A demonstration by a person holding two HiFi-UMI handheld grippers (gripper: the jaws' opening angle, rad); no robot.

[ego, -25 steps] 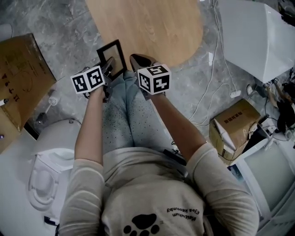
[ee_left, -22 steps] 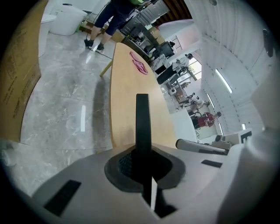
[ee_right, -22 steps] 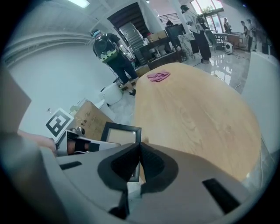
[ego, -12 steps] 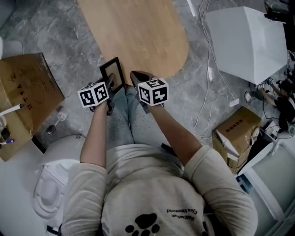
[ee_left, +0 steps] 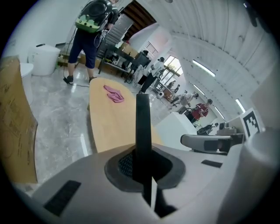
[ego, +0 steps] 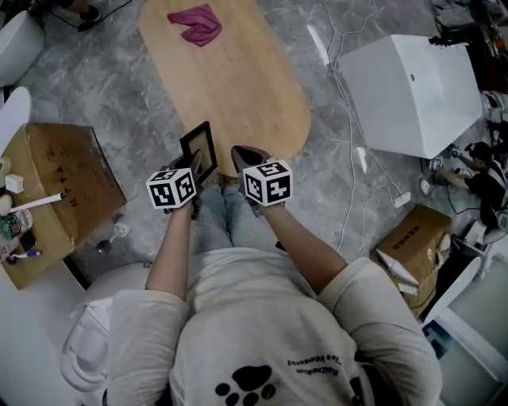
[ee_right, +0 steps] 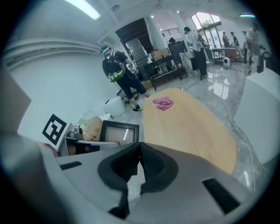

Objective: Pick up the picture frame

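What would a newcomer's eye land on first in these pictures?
The black picture frame stands out, clamped by its edge in the left claw, close to the wooden table's near end. The right claw beside it is shut on nothing. A pink cloth lies at the table's far end.

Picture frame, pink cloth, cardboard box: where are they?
picture frame (ego: 199, 152), head view, on its glass middle.
pink cloth (ego: 198, 24), head view, on the middle of the cloth.
cardboard box (ego: 63, 182), head view, on its top face.
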